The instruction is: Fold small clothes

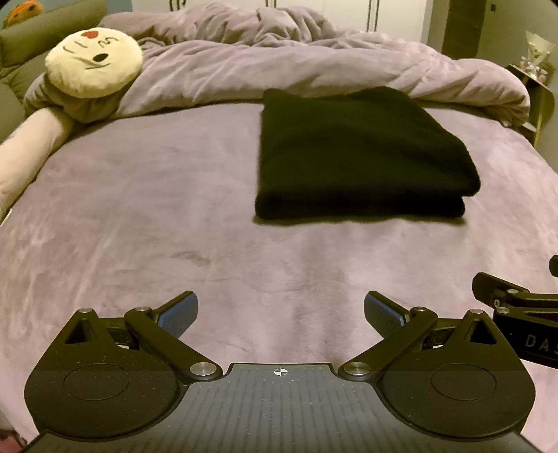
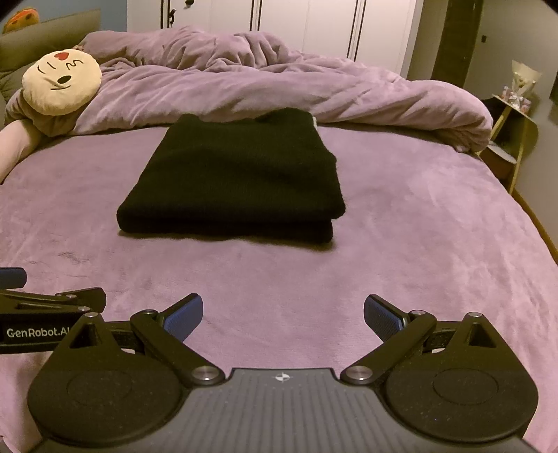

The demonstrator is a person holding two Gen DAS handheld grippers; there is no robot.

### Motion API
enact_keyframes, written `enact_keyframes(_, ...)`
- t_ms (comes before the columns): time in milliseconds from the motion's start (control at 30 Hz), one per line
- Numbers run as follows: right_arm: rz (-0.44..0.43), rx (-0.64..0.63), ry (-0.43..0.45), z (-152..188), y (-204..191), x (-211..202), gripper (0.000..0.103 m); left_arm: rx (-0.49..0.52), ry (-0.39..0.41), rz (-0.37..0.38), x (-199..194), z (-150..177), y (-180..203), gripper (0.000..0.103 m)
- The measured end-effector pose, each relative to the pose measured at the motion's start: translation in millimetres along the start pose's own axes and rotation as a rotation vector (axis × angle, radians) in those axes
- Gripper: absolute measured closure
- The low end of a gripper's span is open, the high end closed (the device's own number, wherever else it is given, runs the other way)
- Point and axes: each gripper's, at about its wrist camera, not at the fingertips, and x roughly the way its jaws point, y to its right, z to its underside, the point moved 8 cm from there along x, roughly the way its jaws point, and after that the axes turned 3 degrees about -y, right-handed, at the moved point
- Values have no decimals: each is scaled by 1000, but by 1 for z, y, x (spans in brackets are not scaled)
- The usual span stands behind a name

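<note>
A black garment (image 1: pixel 359 153) lies folded into a thick rectangle on the purple bed sheet (image 1: pixel 157 216); in the right wrist view the same folded garment (image 2: pixel 237 174) sits straight ahead. My left gripper (image 1: pixel 280 310) hovers open over bare sheet, well short of the garment and to its left. My right gripper (image 2: pixel 283 312) is open too, empty, a good way in front of the garment's near edge. Part of the right gripper (image 1: pixel 512 299) shows at the right edge of the left wrist view, and part of the left gripper (image 2: pixel 52 303) shows at the left edge of the right wrist view.
A crumpled purple duvet (image 2: pixel 279 83) is heaped behind the garment. A round cream face cushion (image 1: pixel 94 62) rests at the back left on an olive pillow. A small side table (image 2: pixel 512 132) stands past the bed's right edge. White wardrobe doors (image 2: pixel 307 24) line the back wall.
</note>
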Motion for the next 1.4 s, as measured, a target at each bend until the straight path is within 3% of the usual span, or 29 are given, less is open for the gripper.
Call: enact_keyframes(1400,-17,45,10,6,13,-12,4,55,20,-15,-14,0,19,0)
